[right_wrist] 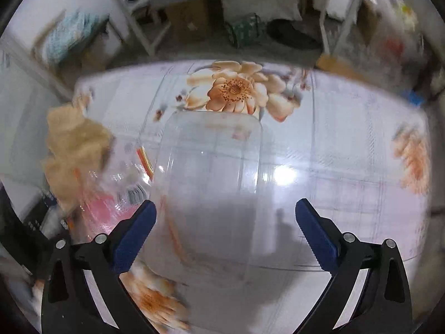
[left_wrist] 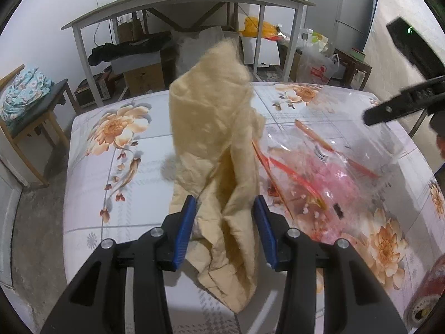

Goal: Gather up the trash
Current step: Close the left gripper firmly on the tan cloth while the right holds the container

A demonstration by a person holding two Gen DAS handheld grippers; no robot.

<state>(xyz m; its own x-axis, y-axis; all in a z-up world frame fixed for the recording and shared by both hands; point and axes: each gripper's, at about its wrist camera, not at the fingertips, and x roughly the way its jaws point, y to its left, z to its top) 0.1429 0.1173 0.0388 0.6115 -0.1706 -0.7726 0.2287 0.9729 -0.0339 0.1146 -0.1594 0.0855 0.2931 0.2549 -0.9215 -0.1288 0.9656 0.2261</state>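
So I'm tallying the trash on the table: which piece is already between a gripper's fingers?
The crumpled tan paper, between the left gripper fingers. The clear plastic bag with red stripes lies free beside it.

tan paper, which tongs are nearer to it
Left. The left tongs grip the tan paper; the right tongs hover open over a clear container beside it.

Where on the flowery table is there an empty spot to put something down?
The left side of the table is bare, between the tan crumpled paper and the table's left edge. The far right end also looks clear. It is crowded right of the paper, where a clear plastic bag with red strips lies, with a can at the near right edge.
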